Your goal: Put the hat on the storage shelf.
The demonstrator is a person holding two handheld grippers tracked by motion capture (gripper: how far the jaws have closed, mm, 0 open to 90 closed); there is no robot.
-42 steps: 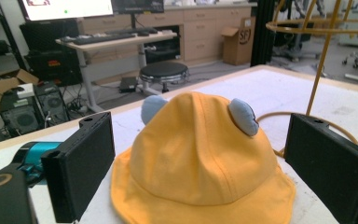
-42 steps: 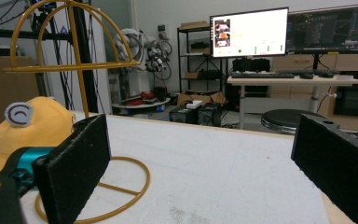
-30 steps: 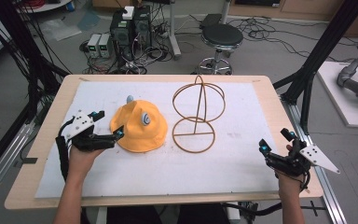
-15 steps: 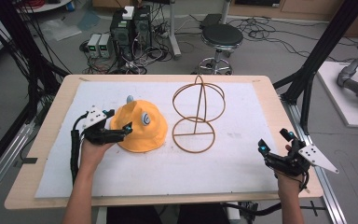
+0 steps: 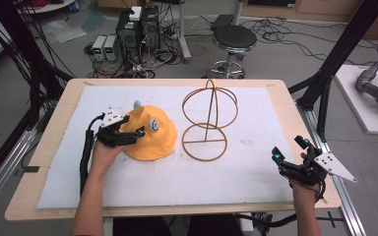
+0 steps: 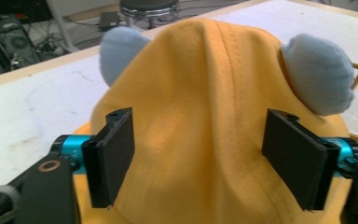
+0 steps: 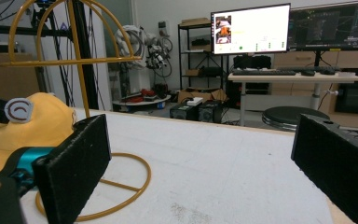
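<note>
A yellow hat (image 5: pixel 150 135) with two pale blue ears lies on the white mat, left of centre. My left gripper (image 5: pixel 130 132) is open over its left side, one jaw on each flank of the crown. In the left gripper view the hat (image 6: pixel 200 93) bulges up between the pads (image 6: pixel 112 158), and a blue ear (image 6: pixel 319 74) sits upper right. A gold wire hat stand (image 5: pixel 209 120) stands upright just right of the hat. My right gripper (image 5: pixel 288 152) rests open at the table's right front edge, and the stand (image 7: pixel 74 60) rises far left of its jaws.
A white mat (image 5: pixel 256 162) covers most of the wooden table (image 5: pixel 44 142). Black frame poles stand at both sides. A stool (image 5: pixel 234 39) and computer boxes (image 5: pixel 138 29) sit on the floor behind the table. A monitor (image 7: pixel 249 30) and desk show across the room.
My left gripper moved right and forward from the mat's left side onto the hat, its jaws now straddling the crown. The right gripper stayed where it was.
</note>
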